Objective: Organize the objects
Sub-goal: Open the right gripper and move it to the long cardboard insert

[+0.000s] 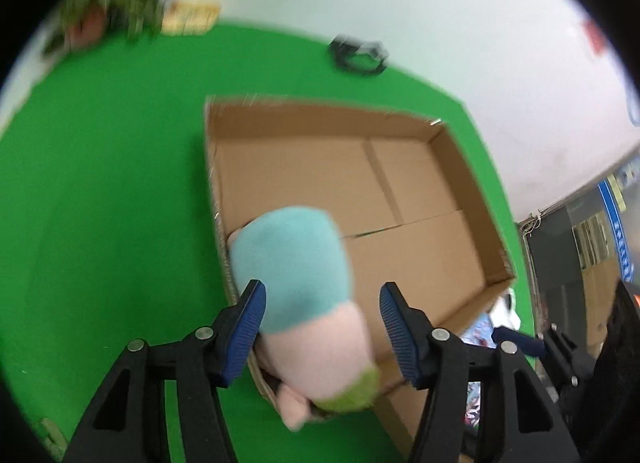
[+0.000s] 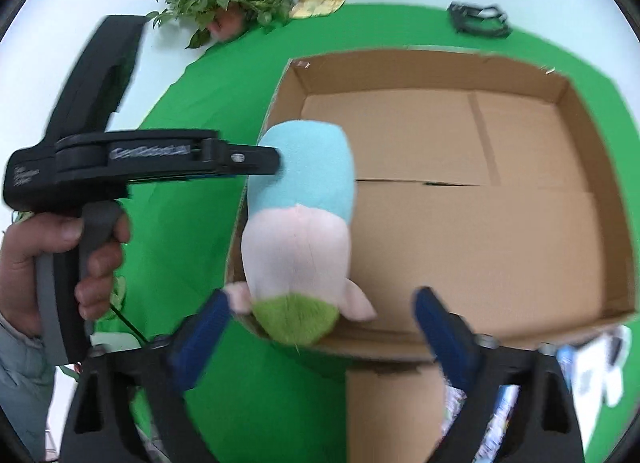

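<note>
The step in hand looks like the release of the plush toy (image 2: pixel 298 223) into the cardboard box (image 2: pixel 600 303). The toy, with its turquoise top, pink middle and green end, lies along the box's left wall. Its green end hangs over the near rim and its turquoise end points into the box.

The right gripper (image 2: pixel 320 327) is spread wide and released. The toy's green end sits between its blue pads without either pad pressing on it. The left gripper (image 1: pixel 320 331) is also apart from the toy on its right pad. Its left pad stands just beside the turquoise part, and I cannot tell for sure whether it brushes the plush, but nothing is clamped. In the right wrist view, the left gripper's tip sits at the turquoise end, held by the person's hand (image 2: pixel 60 259).

The toy seems only partly inside, so the next move probably calls for nudging it fully over the rim, or turning to the printed items near the box's right corner on the green bench (image 1: pixel 100 183).
</note>
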Action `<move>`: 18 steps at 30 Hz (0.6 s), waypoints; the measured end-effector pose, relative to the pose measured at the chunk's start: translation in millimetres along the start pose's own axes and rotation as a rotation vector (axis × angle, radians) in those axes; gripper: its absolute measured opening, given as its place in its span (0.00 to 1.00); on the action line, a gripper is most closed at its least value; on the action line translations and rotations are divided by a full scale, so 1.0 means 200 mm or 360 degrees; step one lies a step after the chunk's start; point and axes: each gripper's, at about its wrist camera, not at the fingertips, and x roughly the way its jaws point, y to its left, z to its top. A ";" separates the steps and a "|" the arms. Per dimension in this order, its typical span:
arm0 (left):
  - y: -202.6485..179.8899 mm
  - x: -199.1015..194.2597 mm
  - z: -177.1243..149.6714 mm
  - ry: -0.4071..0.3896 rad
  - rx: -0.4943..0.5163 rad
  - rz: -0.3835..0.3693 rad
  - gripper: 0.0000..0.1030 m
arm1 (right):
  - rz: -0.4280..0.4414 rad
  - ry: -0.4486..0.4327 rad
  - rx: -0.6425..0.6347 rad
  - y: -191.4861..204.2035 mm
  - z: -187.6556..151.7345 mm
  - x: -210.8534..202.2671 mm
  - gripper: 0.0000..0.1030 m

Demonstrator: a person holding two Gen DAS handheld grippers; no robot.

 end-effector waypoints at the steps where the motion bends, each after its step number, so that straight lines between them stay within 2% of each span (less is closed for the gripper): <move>1: -0.07 -0.09 -0.03 -0.0077 0.0041 0.0035 0.63 | -0.0062 -0.0018 -0.0012 0.00 -0.02 -0.06 1.00; 3: -0.19 -0.29 -0.10 -0.0267 0.0088 0.0104 0.83 | -0.0123 -0.0039 -0.0029 0.00 -0.06 -0.16 1.00; 4: -0.26 -0.40 -0.15 -0.0388 0.0101 0.0132 0.83 | -0.0148 -0.0052 -0.0030 0.00 -0.08 -0.22 1.00; 7: -0.42 -0.55 -0.24 -0.0528 0.0101 0.0198 0.83 | -0.0177 -0.0082 -0.0049 -0.02 -0.17 -0.40 1.00; 9: -0.50 -0.61 -0.30 -0.0527 0.0062 0.0264 0.83 | -0.0189 -0.0125 -0.0080 -0.02 -0.24 -0.60 1.00; 12: -0.54 -0.68 -0.40 -0.0505 -0.0013 0.0226 0.83 | -0.0217 -0.0188 -0.0098 -0.08 -0.38 -0.87 1.00; 18: -0.67 -0.66 -0.60 -0.0391 -0.0126 0.0190 0.83 | -0.0187 -0.0217 -0.0128 -0.20 -0.53 -1.07 1.00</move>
